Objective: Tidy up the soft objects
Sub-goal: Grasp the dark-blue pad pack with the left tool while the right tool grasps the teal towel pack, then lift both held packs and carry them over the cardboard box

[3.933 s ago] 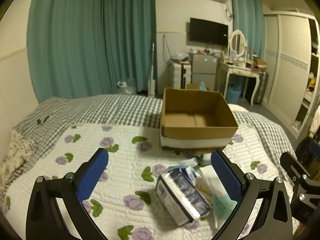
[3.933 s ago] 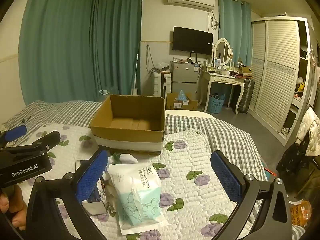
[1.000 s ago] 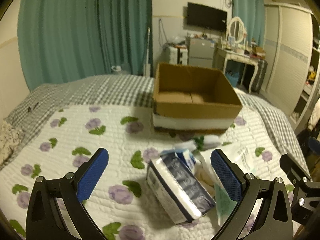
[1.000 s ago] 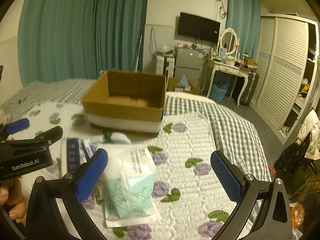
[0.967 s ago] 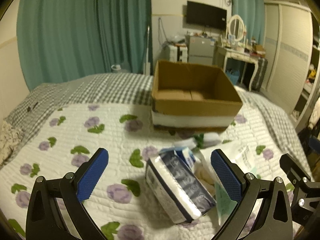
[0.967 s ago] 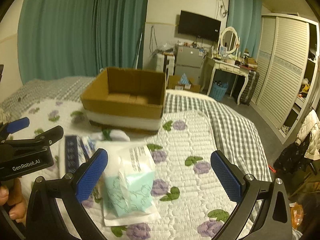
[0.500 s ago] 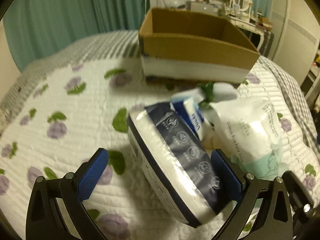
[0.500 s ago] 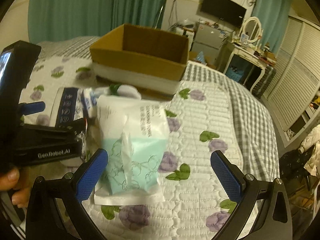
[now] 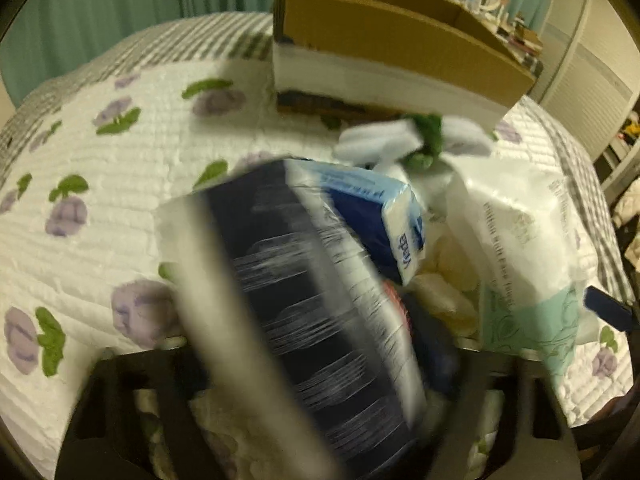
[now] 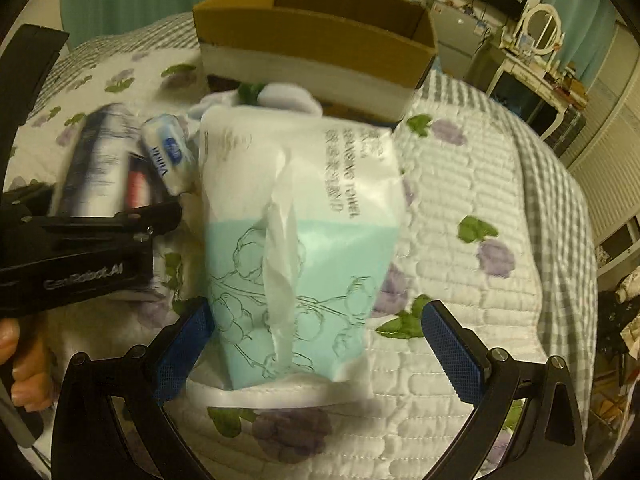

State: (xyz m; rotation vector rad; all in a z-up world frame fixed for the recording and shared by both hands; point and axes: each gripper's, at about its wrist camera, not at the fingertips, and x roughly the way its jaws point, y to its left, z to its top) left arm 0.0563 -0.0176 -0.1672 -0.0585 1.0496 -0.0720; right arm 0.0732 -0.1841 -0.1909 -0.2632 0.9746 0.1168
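Note:
A navy-and-white tissue pack (image 9: 304,300) fills the blurred left wrist view. My left gripper (image 9: 312,344) is closing on it, and its right pad looks pressed to the pack's side while the left pad is hidden. Against the pack lean a small blue tissue pack (image 9: 384,216) and a white-and-teal facial towel pack (image 10: 296,232). My right gripper (image 10: 318,348) is open astride the towel pack's near end, its left pad (image 10: 184,344) beside the pack and the other pad apart. A white-and-green soft item (image 10: 280,96) lies in front of the open cardboard box (image 10: 312,32).
Everything sits on a white quilt with purple flowers (image 10: 480,208) over a checked blanket (image 10: 552,160). A hand (image 10: 24,360) holds the left gripper's handle at the left edge. A dressing table (image 10: 536,52) and a wardrobe stand to the right beyond the bed.
Both grippers have sunk toward the pile and tipped downward. The left jaws have narrowed around the navy pack. The right jaws now straddle the towel pack.

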